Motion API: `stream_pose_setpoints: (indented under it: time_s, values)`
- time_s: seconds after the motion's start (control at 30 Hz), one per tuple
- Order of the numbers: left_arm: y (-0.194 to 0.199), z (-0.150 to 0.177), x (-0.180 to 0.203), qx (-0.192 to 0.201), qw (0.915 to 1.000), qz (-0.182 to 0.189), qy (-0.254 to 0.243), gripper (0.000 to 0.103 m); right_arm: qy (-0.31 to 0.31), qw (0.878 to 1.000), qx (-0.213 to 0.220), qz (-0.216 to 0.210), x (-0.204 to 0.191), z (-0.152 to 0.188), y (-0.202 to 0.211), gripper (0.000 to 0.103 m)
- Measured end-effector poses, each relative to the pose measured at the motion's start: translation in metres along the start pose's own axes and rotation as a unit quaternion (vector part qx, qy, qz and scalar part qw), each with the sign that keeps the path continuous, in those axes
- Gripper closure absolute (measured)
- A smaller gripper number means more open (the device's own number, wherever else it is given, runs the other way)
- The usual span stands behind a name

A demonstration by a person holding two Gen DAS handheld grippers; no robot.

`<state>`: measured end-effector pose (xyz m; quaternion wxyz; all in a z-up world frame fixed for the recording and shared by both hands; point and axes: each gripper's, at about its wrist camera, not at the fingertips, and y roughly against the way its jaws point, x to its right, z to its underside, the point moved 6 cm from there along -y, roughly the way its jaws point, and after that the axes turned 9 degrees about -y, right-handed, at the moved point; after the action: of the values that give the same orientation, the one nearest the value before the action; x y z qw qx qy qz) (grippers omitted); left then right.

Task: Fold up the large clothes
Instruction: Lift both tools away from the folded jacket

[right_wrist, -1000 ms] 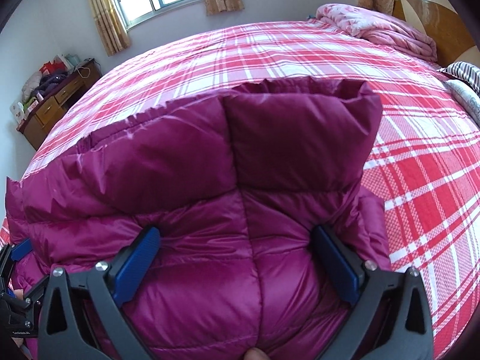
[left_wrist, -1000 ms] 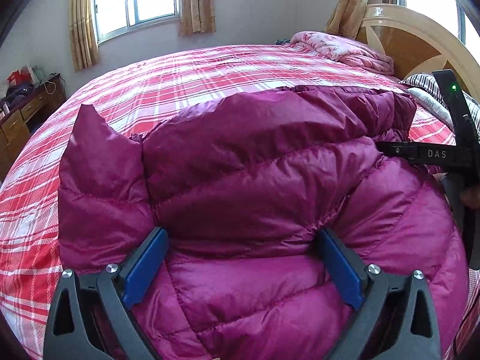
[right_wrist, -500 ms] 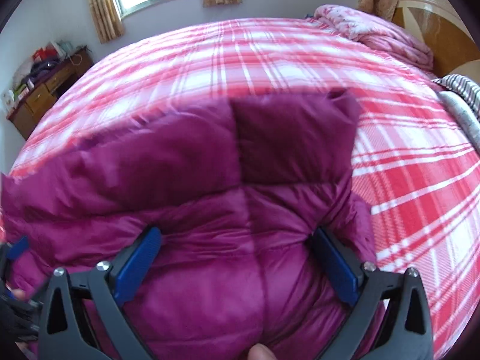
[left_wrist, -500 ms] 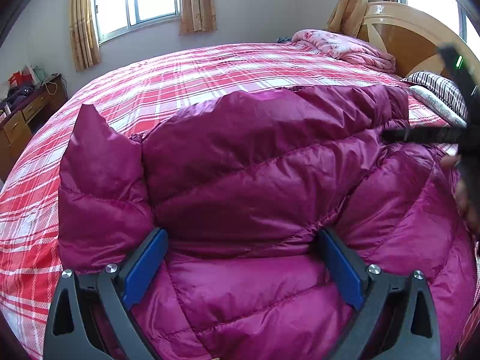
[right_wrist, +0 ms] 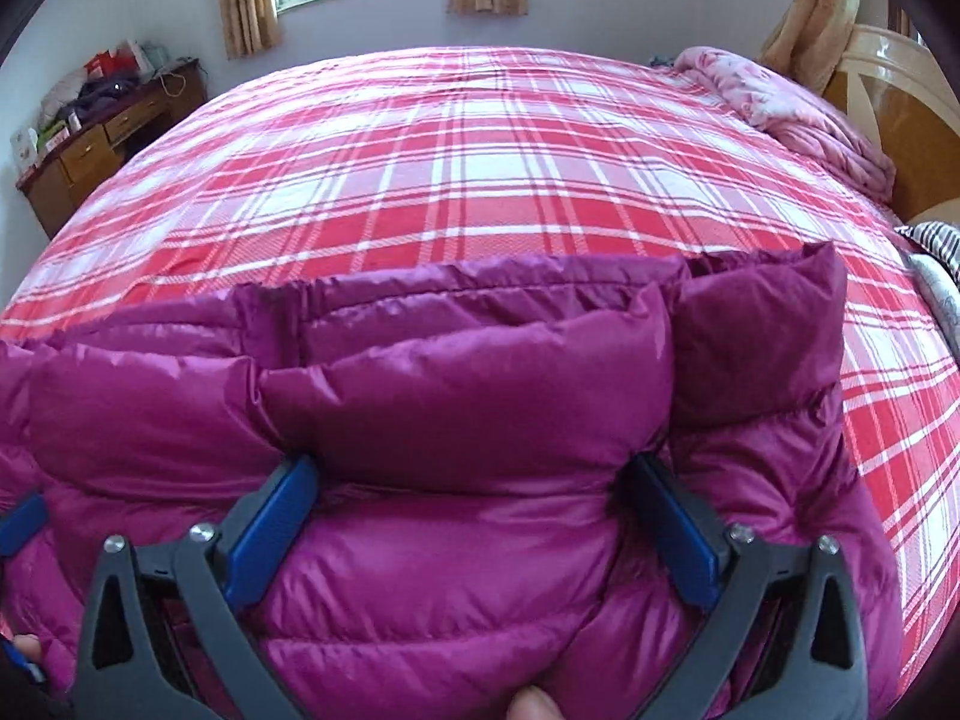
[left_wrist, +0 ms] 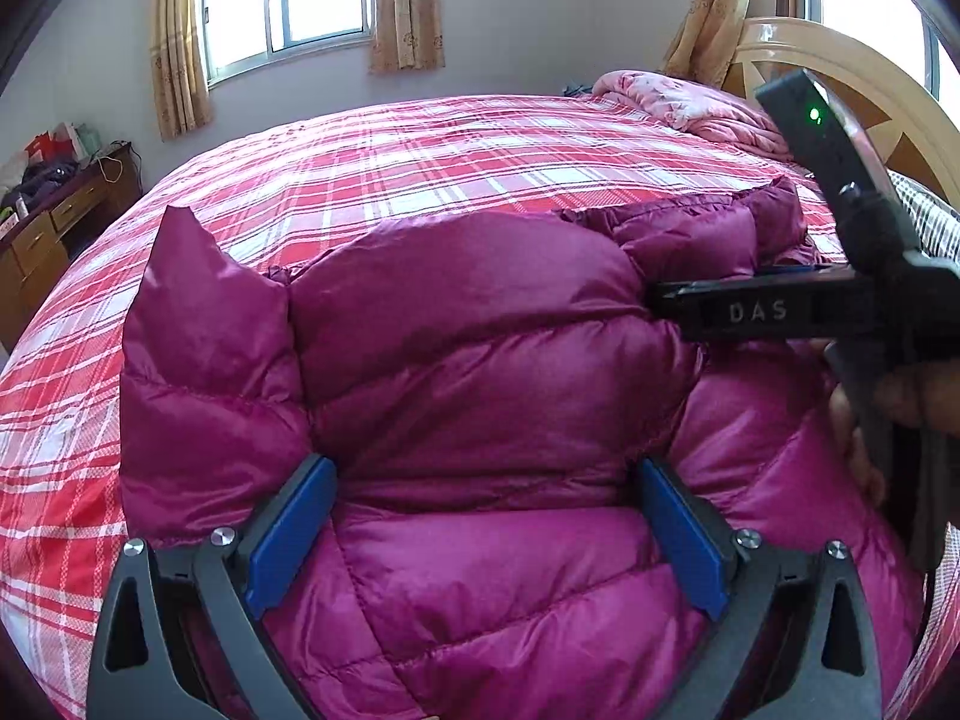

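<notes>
A magenta puffer jacket (left_wrist: 480, 360) lies bunched on the red plaid bed (left_wrist: 420, 168). My left gripper (left_wrist: 480, 516) has its blue pads wide apart with a thick fold of the jacket pressed between them. My right gripper (right_wrist: 474, 510) also has a thick fold of the jacket (right_wrist: 468, 396) between its blue pads, near the jacket's right end. The right gripper's black body shows in the left wrist view (left_wrist: 840, 300) at the right, over the jacket. A jacket corner (left_wrist: 192, 300) sticks up at the left.
A pink folded quilt (left_wrist: 690, 108) lies at the bed's far right by the wooden headboard (left_wrist: 840, 60). A striped pillow (right_wrist: 930, 240) is at the right edge. A wooden dresser (right_wrist: 102, 150) stands at the far left under the window.
The right gripper has moved toward the far side of the bed and tilted down, carrying its fold of jacket over. The left gripper has held still with its fold.
</notes>
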<state>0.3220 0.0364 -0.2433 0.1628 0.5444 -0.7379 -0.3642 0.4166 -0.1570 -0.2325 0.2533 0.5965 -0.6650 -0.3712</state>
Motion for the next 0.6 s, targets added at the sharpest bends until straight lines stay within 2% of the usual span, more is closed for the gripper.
stream_pose_setpoints:
  time_s: [0.1,0.17,0.23,0.37,0.43,0.47,0.6]
  values:
    - [0.000,0.000,0.000,-0.010,0.9999,0.004,-0.001,0.003,0.004,1.000,-0.008,0.001,0.000,0.000,0.001,0.000]
    - [0.005,-0.001,-0.002,-0.024,0.9995,0.019,0.006,0.003,0.014,1.000,-0.011,0.005,0.000,0.000,0.004,0.000]
    - [0.027,0.003,-0.011,-0.013,0.9993,0.022,0.027,0.003,0.023,1.000,-0.013,0.000,0.000,-0.001,0.013,0.000]
    - [0.087,0.018,-0.038,0.032,0.9974,-0.013,0.063,0.003,0.020,0.999,0.012,-0.034,0.002,0.007,0.056,0.000]
    - [0.103,0.034,-0.049,0.028,0.9954,-0.003,0.091,0.003,0.026,0.998,0.032,-0.044,0.002,0.019,0.082,0.000]
    - [0.110,0.044,-0.054,0.026,0.9937,0.013,0.108,0.003,0.031,0.998,0.035,-0.046,0.001,0.027,0.089,0.000]
    - [0.116,0.077,-0.057,0.013,0.9882,0.036,0.148,0.003,0.073,0.997,0.013,-0.033,-0.011,0.064,0.086,0.000]
